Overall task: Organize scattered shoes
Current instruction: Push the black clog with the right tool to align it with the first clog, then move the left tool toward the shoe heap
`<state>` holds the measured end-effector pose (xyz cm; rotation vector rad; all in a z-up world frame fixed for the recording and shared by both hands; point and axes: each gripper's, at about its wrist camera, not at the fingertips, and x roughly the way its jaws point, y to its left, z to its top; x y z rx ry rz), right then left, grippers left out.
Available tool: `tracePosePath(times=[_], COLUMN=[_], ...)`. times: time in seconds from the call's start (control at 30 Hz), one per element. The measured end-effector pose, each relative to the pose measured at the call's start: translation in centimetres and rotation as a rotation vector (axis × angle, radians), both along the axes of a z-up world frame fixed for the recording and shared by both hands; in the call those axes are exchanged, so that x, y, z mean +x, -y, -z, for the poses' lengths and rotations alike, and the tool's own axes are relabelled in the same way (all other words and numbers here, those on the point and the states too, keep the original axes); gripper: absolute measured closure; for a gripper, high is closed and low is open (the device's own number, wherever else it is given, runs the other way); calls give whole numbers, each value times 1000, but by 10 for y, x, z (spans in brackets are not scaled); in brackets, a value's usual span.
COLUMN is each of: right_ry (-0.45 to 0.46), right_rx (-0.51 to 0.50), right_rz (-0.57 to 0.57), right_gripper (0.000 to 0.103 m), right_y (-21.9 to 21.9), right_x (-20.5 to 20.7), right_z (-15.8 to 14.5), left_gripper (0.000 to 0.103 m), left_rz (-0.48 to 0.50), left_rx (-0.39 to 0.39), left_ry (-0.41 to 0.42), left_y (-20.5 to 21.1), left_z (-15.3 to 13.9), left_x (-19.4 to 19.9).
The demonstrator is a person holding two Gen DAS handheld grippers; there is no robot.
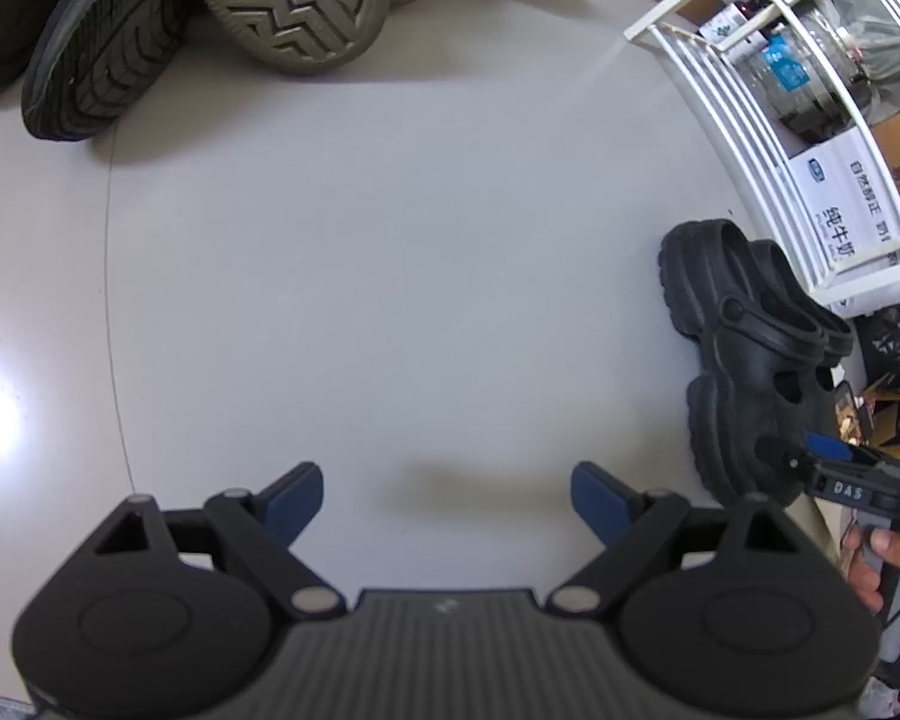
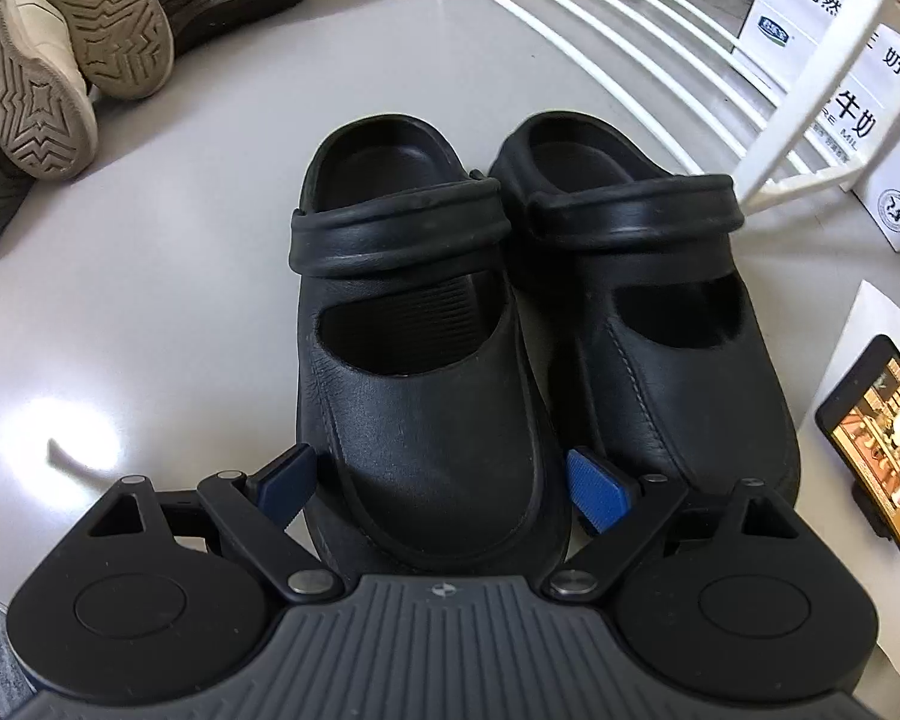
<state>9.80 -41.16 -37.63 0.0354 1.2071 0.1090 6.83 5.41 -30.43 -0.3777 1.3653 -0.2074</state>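
A white slatted rack stands just beside the right-hand black clog, with printed cartons behind its bars and a lit phone propped near the clog's toe. A heap of tan-soled shoes and dark ones, partly cut off, lies on the grey floor well apart at the far left. The two clogs sit side by side, touching, long axes running away from the camera, toes nearest it. The right gripper spreads wide around the left-hand clog's toe; contact is unclear. The left gripper gapes over bare floor, holding nothing
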Motion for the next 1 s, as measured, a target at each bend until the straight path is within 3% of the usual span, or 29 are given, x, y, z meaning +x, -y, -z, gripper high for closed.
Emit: tracePosePath(times=[0.37, 0.63, 0.83, 1.0], right_ry=[-21, -26, 6, 57], right_rx=[-18, -26, -7, -3], right_rz=[-26, -103, -139, -160], right_gripper=[10, 10, 10, 10], right_y=[-6, -10, -16, -19], right_x=[-5, -10, -16, -17], right_z=[-1, -12, -27, -40], left_gripper=[12, 12, 12, 12], left_rz=[-3, -7, -63, -161], left_rx=[3, 19, 53, 149], left_ry=[1, 52, 117, 219], left_y=[-3, -9, -33, -55], left_z=[1, -11, -31, -55], left_x=[23, 34, 51, 69])
